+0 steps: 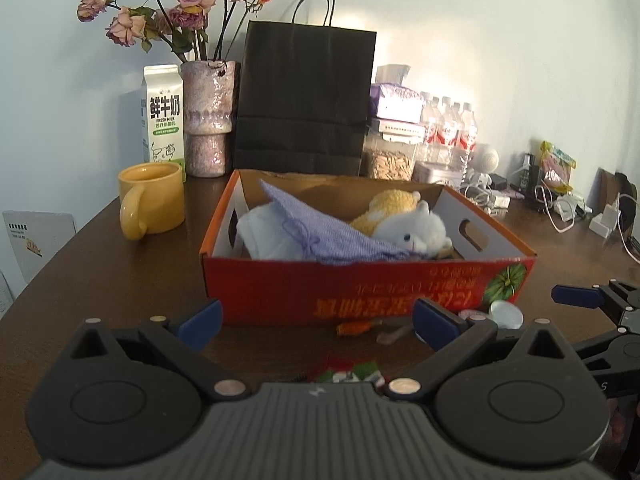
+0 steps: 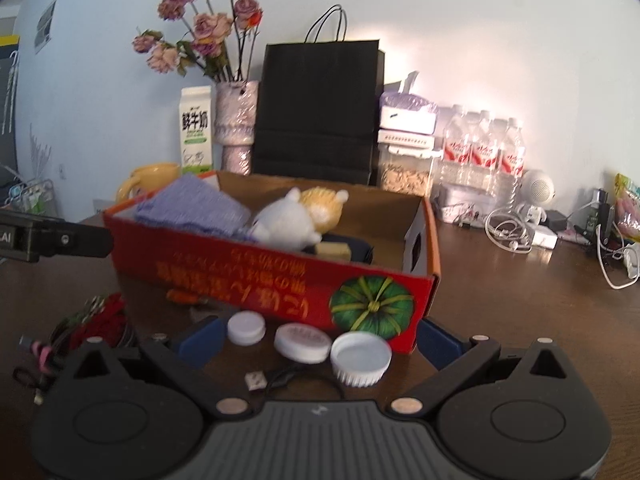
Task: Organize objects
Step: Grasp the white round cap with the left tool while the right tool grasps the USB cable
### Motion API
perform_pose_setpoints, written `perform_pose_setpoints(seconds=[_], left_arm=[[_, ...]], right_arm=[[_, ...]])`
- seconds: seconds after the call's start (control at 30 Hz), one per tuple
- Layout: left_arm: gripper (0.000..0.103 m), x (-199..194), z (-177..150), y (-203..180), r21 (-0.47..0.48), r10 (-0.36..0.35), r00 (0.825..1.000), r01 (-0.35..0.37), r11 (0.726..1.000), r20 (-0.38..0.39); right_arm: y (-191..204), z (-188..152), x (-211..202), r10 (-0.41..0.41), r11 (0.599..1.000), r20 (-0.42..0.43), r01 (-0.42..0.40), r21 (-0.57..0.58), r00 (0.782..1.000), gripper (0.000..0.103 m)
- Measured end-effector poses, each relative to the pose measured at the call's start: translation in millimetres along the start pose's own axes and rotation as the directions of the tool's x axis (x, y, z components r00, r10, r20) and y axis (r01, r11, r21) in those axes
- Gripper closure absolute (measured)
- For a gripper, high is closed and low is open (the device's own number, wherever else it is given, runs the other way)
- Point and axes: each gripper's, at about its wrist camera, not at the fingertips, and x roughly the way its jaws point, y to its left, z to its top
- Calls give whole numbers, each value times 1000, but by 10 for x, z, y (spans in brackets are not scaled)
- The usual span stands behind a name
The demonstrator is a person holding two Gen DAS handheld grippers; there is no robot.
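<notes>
A red cardboard box stands on the brown table. It holds a purple knit cloth and a white plush against a yellow plush. My left gripper is open and empty in front of the box. My right gripper is open and empty over three white lids at the box's front. A small orange item, a red-green bundle and a USB cable lie on the table.
A yellow mug, milk carton, vase of dried roses and black paper bag stand behind the box. Water bottles, a food container, chargers and cables crowd the back right.
</notes>
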Motion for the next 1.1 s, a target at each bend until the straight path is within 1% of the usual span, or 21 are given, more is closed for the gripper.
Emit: perform_pose_setpoints(seconds=[0.17, 0.27, 0.37, 0.43, 0.5, 0.53, 0.6, 0.7, 0.73, 0.8, 0.87, 1.0, 1.1], left_arm=[[0, -92, -86, 29, -2, 5, 1000, -5, 1000, -14], [0, -146, -121, 43, -5, 7, 1000, -7, 1000, -16], [0, -183, -150, 50, -5, 9, 1000, -9, 1000, -19], [0, -213, -175, 61, -6, 13, 1000, -13, 1000, -22], [0, -237, -199, 73, -10, 18, 1000, -18, 1000, -26], [0, -249, -206, 79, -12, 20, 999, -20, 1000, -27], [0, -266, -218, 81, -15, 22, 999, -22, 1000, -29], [0, -284, -229, 69, -17, 23, 999, -23, 1000, -32], [0, -291, -229, 62, -17, 21, 999, -21, 1000, -32], [0, -313, -233, 53, -15, 16, 999, -17, 1000, -30], [0, -336, -235, 53, -12, 15, 999, -15, 1000, -28], [0, -359, -241, 57, -11, 19, 999, -19, 1000, -29], [0, -364, -248, 47, -11, 17, 999, -18, 1000, -31]], right_arm=[[45, -74, -31, 16, 1000, -29, -16, -10, 999, 2], [52, -84, -30, 20, 1000, -39, -20, -11, 999, 8], [73, -96, -33, 33, 999, -51, -34, -14, 998, 11], [94, -95, -21, 51, 998, -61, -52, -17, 997, 19], [113, -88, 24, 71, 997, -84, -73, -17, 994, 33], [131, -86, 49, 81, 996, -97, -83, -19, 992, 37], [165, -76, 103, 96, 995, -117, -99, -19, 989, 51], [190, -46, 246, 97, 995, -158, -97, 10, 983, 55], [184, -32, 275, 99, 995, -159, -96, 27, 982, 56], [196, -29, 303, 98, 995, -155, -95, 25, 983, 64], [208, -42, 275, 123, 992, -150, -121, 19, 981, 77], [251, -71, 196, 167, 985, -147, -170, -9, 975, 77], [264, -97, 90, 200, 978, -116, -205, -30, 973, 77]])
